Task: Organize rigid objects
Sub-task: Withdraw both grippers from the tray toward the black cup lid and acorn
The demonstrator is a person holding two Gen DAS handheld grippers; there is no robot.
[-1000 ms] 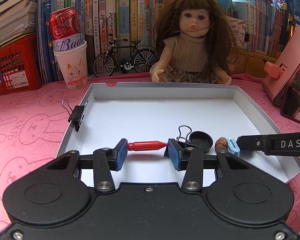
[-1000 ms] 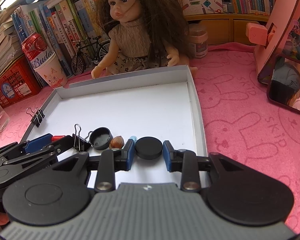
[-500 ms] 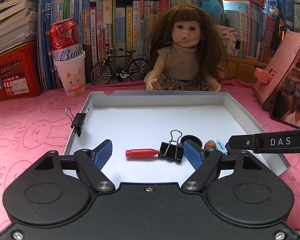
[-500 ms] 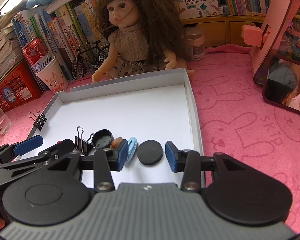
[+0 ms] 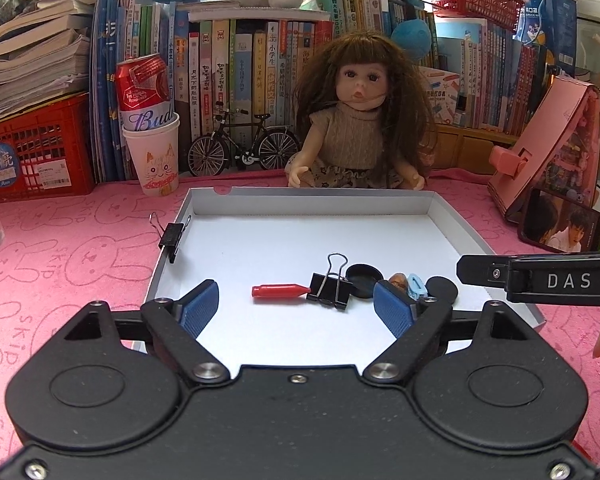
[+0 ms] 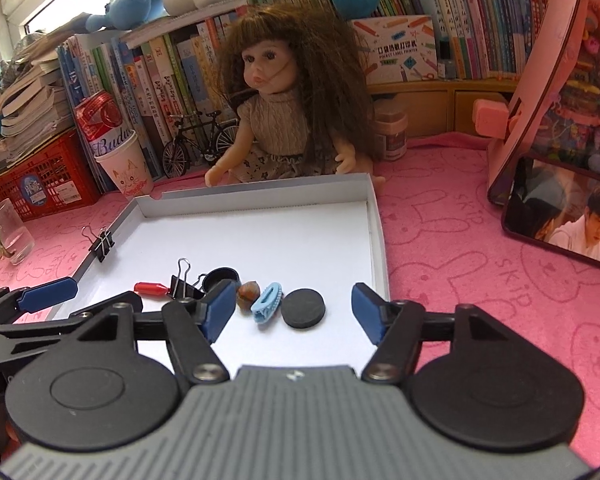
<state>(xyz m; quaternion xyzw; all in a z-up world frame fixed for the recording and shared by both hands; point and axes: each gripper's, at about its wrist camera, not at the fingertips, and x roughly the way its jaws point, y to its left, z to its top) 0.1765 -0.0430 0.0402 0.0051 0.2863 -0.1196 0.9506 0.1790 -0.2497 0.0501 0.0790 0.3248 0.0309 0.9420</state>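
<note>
A white cardboard tray [image 5: 456, 224] [image 6: 376, 216] lies on the pink cloth. Along its near part runs a row of small things: a red cap-like piece [image 5: 280, 291] [image 6: 150, 288], a black binder clip [image 5: 329, 292] [image 6: 184, 286], a black round lid [image 5: 364, 276] [image 6: 222, 276], a brown nut [image 5: 398, 279] [image 6: 247, 295], a light blue hair clip [image 5: 417, 286] [image 6: 267, 303] and a black disc [image 5: 444, 288] [image 6: 303, 308]. My left gripper [image 5: 296, 310] hangs just short of the row, jaws opening, nothing between them. My right gripper [image 6: 294, 316] is opening too; the disc lies free between its fingers, untouched.
A second binder clip [image 5: 172, 236] [image 6: 101, 242] is clamped on the tray's left wall. Behind the tray sit a doll [image 5: 360, 128], a toy bicycle [image 5: 242, 148], a paper cup with a can [image 5: 152, 140] and a red crate [image 5: 32, 148]. A pink stand and a phone [image 5: 560, 228] are at the right.
Both grippers went from shut to open and drew back and up. The left let go of the red piece, the right let go of the black disc; both now lie in the tray.
</note>
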